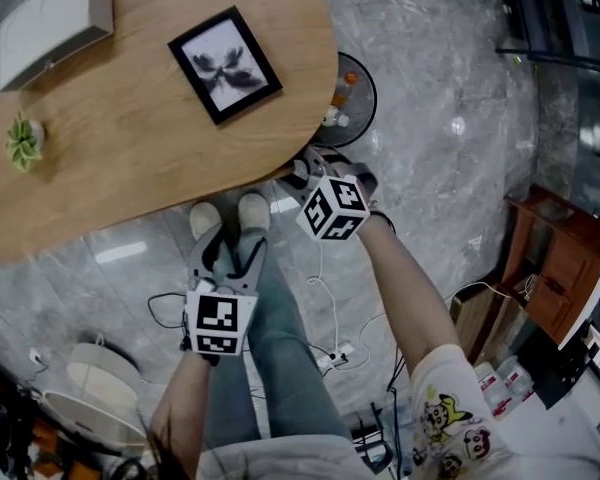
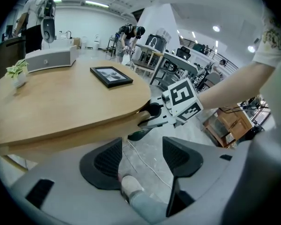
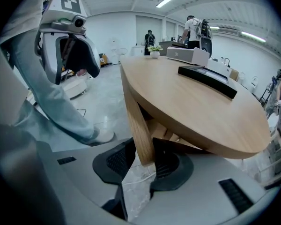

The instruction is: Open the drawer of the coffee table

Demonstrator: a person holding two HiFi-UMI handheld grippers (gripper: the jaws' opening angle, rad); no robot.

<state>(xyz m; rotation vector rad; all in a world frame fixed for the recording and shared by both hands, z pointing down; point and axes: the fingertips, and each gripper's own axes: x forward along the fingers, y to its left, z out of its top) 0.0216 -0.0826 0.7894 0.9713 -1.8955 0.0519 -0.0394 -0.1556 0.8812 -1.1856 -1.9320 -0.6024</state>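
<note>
The oval wooden coffee table [image 1: 130, 148] fills the upper left of the head view. My right gripper [image 1: 308, 171] reaches under its near edge. In the right gripper view the jaws [image 3: 143, 156] stand on either side of the drawer's upright wooden front [image 3: 140, 125] below the tabletop [image 3: 201, 107], and both pads rest against the wood. The left gripper view shows that gripper [image 2: 152, 114] at the wooden lip [image 2: 131, 123]. My left gripper [image 1: 232, 250] hangs lower, in front of the table, jaws [image 2: 141, 156] open over the floor and a shoe.
On the tabletop sit a black picture frame [image 1: 225, 65], a white box [image 1: 50, 13] and a small plant [image 1: 23, 140]. A round black stand [image 1: 352, 93] is behind the table. Cables [image 1: 325, 298] lie on the floor. A wooden cabinet [image 1: 555, 258] stands at right.
</note>
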